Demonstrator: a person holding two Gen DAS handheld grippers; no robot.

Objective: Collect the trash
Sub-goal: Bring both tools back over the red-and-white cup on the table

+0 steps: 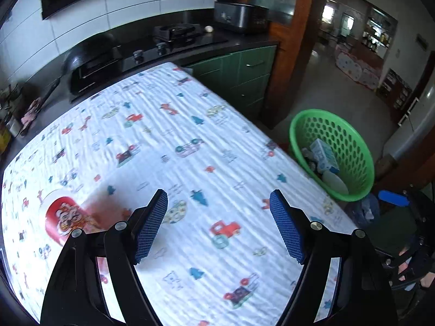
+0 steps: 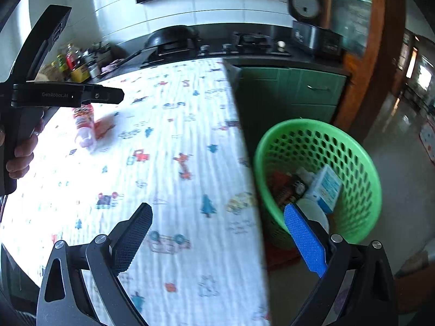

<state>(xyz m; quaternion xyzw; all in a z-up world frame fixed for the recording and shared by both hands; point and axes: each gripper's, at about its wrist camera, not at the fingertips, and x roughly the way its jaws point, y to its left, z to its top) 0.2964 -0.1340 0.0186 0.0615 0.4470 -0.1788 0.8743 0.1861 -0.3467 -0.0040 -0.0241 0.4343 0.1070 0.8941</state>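
A red and white plastic bottle point(image 1: 66, 221) lies on its side on the patterned tablecloth point(image 1: 176, 141), just left of my left gripper point(image 1: 218, 198), which is open and empty above the cloth. The bottle also shows in the right wrist view point(image 2: 85, 127), far left, below the left gripper's body point(image 2: 68, 95). My right gripper point(image 2: 217, 212) is open and empty over the table's right edge. A green perforated basket point(image 1: 350, 135) stands on the floor right of the table and holds a blue and white carton point(image 1: 325, 156) and other trash. The basket point(image 2: 353, 146) lies just beyond my right fingertip.
A black stove point(image 1: 174, 35) and a wok point(image 1: 89, 51) sit on the counter behind the table. Green cabinets point(image 1: 244, 76) and a wooden door frame point(image 1: 293, 43) stand right of it. Bottles point(image 2: 70, 65) crowd the counter's left end.
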